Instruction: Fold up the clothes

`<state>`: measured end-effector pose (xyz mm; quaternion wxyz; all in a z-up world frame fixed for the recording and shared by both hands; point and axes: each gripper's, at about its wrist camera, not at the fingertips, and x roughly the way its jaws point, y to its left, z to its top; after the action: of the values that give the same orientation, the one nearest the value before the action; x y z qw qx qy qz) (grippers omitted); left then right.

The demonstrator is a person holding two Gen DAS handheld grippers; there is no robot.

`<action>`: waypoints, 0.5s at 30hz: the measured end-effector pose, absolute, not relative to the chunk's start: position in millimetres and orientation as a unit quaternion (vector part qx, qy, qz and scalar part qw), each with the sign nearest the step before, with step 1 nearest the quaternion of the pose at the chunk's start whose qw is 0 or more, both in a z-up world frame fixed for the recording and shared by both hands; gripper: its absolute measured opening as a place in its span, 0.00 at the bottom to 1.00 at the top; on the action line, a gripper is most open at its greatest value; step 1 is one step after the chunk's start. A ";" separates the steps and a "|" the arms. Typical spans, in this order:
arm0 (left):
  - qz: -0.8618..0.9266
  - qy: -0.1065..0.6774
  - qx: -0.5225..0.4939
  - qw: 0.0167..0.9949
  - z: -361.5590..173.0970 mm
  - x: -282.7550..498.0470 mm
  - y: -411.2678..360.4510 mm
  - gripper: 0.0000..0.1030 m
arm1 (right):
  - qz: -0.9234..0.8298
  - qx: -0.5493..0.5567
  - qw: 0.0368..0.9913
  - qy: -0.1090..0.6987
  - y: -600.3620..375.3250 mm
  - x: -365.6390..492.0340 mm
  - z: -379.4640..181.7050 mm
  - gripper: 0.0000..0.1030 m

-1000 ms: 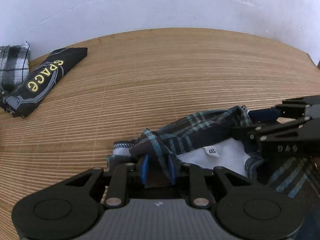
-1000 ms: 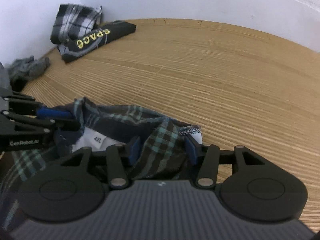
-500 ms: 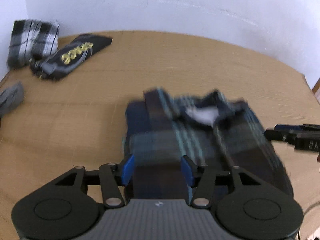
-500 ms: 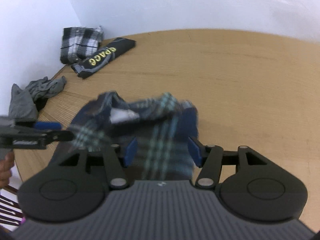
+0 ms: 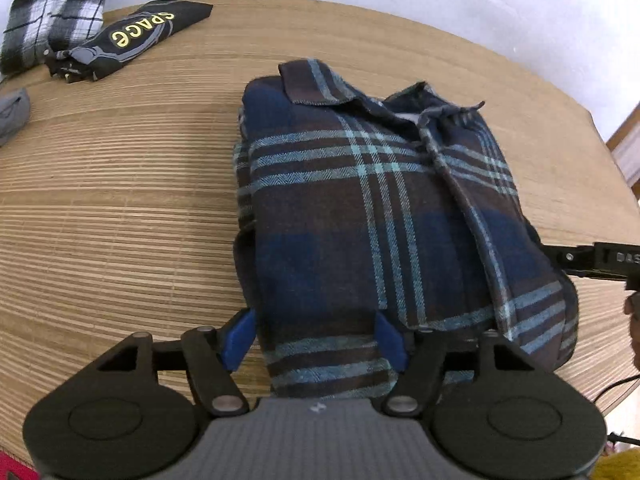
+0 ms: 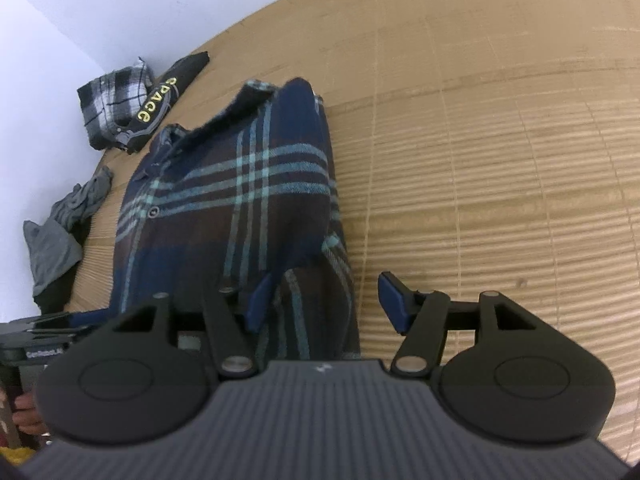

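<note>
Left gripper (image 5: 316,338): jaws opening, blue pads clear of the cloth, near hem of the folded plaid shirt (image 5: 376,216) between them, released; right gripper (image 6: 328,302): jaws opening, shirt's edge between the pads, not pinched. Shirt lies as a thick rectangular bundle, soft brushed weave in navy, brown and teal check, collar at the far end, flat on the ribbed bamboo-slat table (image 5: 120,200). Farther off: a black garment with yellow "SPACE" lettering (image 5: 132,36) touching a black-and-white checked cloth (image 5: 48,20); crumpled grey fabric (image 6: 60,232) at the table's edge; no containers seen.
</note>
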<state>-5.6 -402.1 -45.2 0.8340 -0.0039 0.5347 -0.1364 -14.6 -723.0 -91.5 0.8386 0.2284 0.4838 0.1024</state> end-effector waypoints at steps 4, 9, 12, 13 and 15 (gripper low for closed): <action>-0.149 0.532 0.005 0.833 -46.9 -5.1 -399.1 0.67 | 0.107 0.189 0.846 0.486 -707.5 -22.8 -81.6 0.60; -0.165 0.533 0.012 0.830 -44.1 2.5 -387.6 0.68 | 0.086 0.179 0.849 0.490 -696.3 -30.4 -73.4 0.60; -0.172 0.527 0.009 0.832 -34.3 7.3 -380.9 0.67 | 0.075 0.182 0.863 0.465 -701.2 -32.2 -70.3 0.60; -0.175 0.522 0.009 0.835 -29.4 8.1 -378.7 0.67 | 0.069 0.192 0.870 0.449 -705.0 -34.3 -68.8 0.60; -0.183 0.511 0.010 0.840 -19.7 8.3 -375.3 0.67 | 0.073 0.224 0.872 0.429 -713.2 -38.3 -67.9 0.70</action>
<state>8.3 -375.3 -19.7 0.8396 0.0101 0.5114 -0.1829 -38.3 -713.2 -67.9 0.8721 0.2244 0.4286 0.0734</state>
